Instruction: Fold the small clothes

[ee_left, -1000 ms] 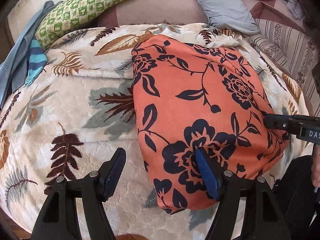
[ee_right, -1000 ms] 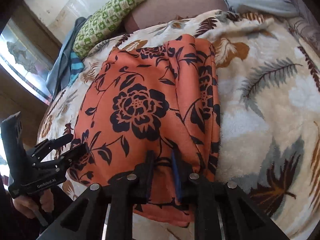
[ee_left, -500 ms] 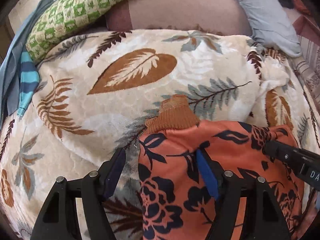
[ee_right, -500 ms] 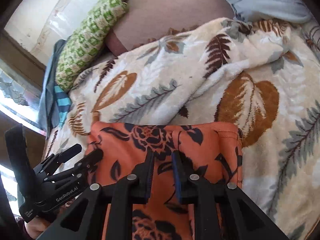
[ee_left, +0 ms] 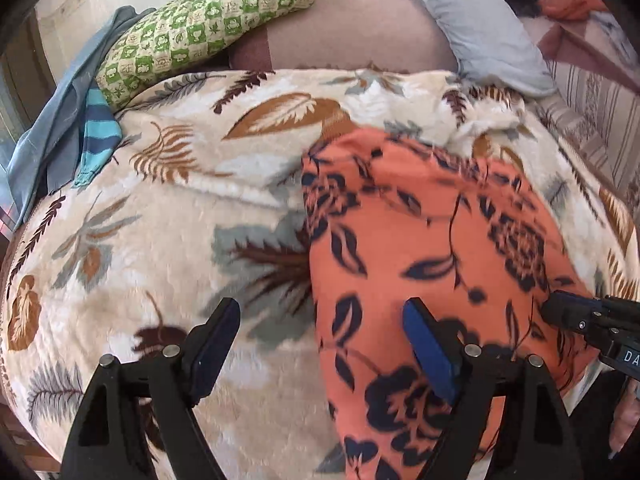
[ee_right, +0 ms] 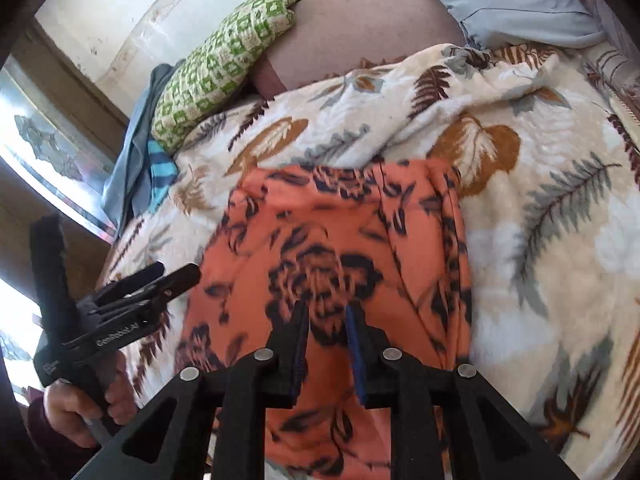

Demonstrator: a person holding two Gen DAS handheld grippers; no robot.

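An orange garment with dark flowers [ee_left: 420, 220] lies spread on the leaf-print blanket [ee_left: 160, 260]. My left gripper [ee_left: 320, 306] hovers over its left edge. Its jaws are wide and still opening, the blue-padded finger over the cloth and the other over the blanket, pinching nothing. In the right wrist view the same garment [ee_right: 340, 216] fills the middle. My right gripper [ee_right: 326, 308] hangs low over the near part, its jaws a narrow gap apart and opening. The flower print shows flat through the gap. Each gripper also appears in the other view: the left gripper [ee_right: 176, 276], the right gripper [ee_left: 560, 308].
A green checked pillow [ee_left: 208, 28] and a grey-blue pillow [ee_left: 472, 20] lie at the far end. A blue cloth [ee_left: 60, 120] and a striped piece [ee_left: 98, 128] lie bunched at the left edge. A hand [ee_right: 80, 408] grips the left tool's handle beside a bright window.
Both grippers swung out toward the pillows with the garment and came back. The garment's far edge now lies nearer to me. The left jaws stand wider and the right jaws slightly wider.
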